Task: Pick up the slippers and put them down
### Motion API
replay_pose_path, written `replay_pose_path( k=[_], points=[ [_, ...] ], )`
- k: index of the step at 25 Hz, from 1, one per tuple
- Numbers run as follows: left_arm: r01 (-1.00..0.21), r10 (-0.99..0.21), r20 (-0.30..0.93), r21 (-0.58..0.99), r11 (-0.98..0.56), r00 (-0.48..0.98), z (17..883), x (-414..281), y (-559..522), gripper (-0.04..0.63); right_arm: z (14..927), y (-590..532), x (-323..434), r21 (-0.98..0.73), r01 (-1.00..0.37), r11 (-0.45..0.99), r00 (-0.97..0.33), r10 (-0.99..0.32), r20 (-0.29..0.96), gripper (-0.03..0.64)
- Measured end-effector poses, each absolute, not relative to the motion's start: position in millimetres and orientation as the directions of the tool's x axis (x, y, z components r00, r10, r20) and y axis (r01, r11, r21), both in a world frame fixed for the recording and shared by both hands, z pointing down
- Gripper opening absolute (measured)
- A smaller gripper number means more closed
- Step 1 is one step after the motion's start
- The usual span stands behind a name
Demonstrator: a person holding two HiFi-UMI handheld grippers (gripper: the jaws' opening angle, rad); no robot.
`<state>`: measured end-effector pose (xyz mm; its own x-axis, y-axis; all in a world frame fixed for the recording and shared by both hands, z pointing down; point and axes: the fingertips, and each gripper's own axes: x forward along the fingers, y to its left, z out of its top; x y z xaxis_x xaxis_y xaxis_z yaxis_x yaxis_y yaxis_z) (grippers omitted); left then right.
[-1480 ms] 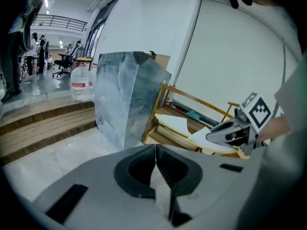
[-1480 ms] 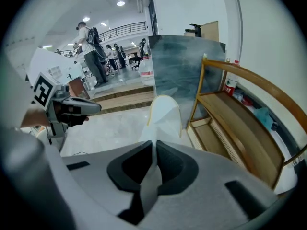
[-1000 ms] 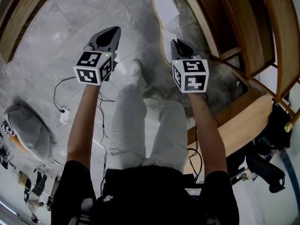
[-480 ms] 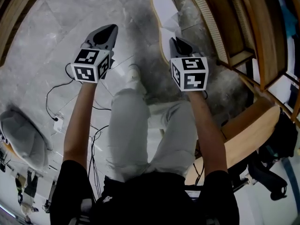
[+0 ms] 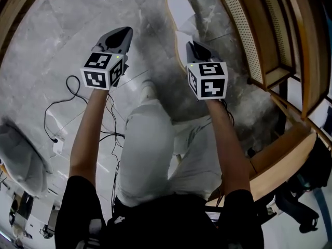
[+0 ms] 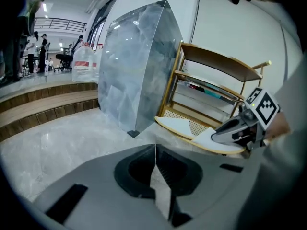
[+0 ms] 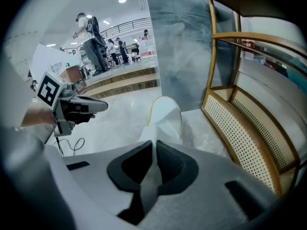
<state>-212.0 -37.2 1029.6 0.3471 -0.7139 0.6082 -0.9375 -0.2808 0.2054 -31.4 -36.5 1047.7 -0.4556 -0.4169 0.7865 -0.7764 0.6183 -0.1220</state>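
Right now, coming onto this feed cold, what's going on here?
A person stands over a grey marble floor next to a wooden rack, with a gripper in each hand. The right gripper is shut on the upper of a white slipper, which sticks out ahead of it, close to the rack. The left gripper is shut and empty, held off to the side. Only one slipper is in view, and I can't tell whether it touches the floor yet.
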Motion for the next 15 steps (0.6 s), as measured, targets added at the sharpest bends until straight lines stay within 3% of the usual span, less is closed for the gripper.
replay_pose_path(
  k=[15],
  points=[
    [-0.942, -0.706, 0.625, 0.191, -0.275, 0.333, 1117.8, -228.3, -29.8, 0.006, 1138.4, -37.5, -46.6, -0.119, -0.757, 0.642, -0.463, -0.4, 0.791, 0.018]
  ],
)
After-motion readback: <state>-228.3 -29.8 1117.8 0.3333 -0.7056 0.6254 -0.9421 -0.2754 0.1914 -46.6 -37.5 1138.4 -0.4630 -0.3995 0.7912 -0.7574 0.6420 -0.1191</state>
